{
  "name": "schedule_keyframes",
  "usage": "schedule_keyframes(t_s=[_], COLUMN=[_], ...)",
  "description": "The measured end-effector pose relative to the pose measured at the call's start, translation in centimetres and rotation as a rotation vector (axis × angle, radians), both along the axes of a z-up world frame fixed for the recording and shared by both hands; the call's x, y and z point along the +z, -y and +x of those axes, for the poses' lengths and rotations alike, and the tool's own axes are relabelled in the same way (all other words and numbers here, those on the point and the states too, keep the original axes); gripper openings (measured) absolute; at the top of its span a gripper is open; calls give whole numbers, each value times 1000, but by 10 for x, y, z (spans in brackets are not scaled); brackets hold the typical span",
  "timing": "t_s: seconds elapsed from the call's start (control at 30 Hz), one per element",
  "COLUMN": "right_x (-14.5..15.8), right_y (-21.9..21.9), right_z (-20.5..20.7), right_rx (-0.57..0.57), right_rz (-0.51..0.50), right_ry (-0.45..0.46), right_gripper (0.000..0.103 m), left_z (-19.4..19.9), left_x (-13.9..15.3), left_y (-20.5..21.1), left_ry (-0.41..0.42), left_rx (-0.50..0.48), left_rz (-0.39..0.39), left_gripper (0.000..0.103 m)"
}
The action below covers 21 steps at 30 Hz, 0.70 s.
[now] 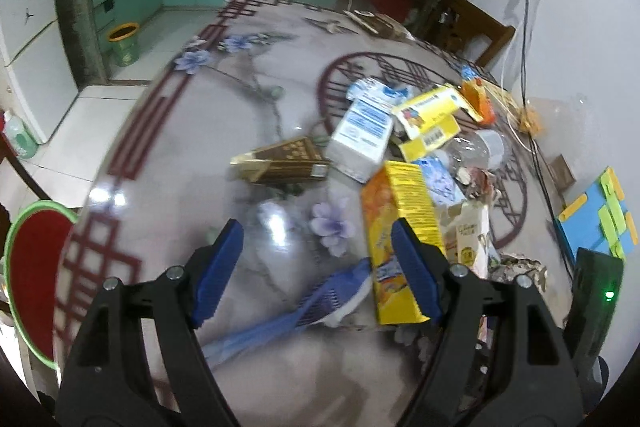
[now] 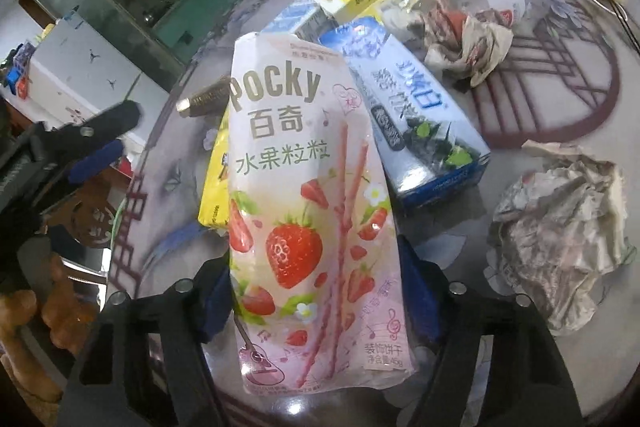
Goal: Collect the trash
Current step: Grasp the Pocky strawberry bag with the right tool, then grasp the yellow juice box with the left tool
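Dim indoor light, glare on the glossy table (image 1: 276, 223), motion blur, fisheye-warped edges.

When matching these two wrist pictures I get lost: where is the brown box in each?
Left wrist: brown box lies flat, left of centre.
Right wrist: its end peeks out left of the gripped pink snack box.
Shared landmark: the round red pattern.

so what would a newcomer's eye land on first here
The pink Pocky box with its strawberries fills the right wrist view, standing between the fingers of the right hand-held gripper. Behind it a heap of cartons, including a yellow box, and crumpled paper litters the glossy flower-patterned table.
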State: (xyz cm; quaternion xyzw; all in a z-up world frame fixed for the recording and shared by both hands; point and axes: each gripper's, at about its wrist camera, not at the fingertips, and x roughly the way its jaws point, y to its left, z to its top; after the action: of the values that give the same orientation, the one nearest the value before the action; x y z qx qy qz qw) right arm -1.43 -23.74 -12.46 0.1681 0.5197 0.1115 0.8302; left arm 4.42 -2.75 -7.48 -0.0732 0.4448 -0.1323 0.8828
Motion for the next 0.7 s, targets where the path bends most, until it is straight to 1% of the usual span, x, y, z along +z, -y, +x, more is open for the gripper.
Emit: schedule_keyframes(t_s=[0.1,0.2,0.33,0.4,0.5,0.57,0.7], right_x=[22,43,61,66,68,66,68], right_y=[18,44,73,79,72,68,62], right_z=[-8,-22,-38,-43,-42,-41,-36], right_rx=[-40,-100,-187,-206,-202,-193,-188], right_rz=[28,58,51,42,19,3,-6], right_ry=[74,144,216,228,224,218,214], right_gripper=[69,69,70,70,70,70,71], left_z=[2,6,8,9,14,18,25], left_x=[-4,-9,-16,-20,-30,-36,-40], left_y=[12,26,47,61,78,89,98], left_ry=[-12,-19,-35,-37,-46,-56,-50], left_rx=[-12,-28,-65,-84,-102,-114,-118], left_rz=[-13,-2,6,27,60,73,82], left_gripper=[74,75,77,79,80,80,79])
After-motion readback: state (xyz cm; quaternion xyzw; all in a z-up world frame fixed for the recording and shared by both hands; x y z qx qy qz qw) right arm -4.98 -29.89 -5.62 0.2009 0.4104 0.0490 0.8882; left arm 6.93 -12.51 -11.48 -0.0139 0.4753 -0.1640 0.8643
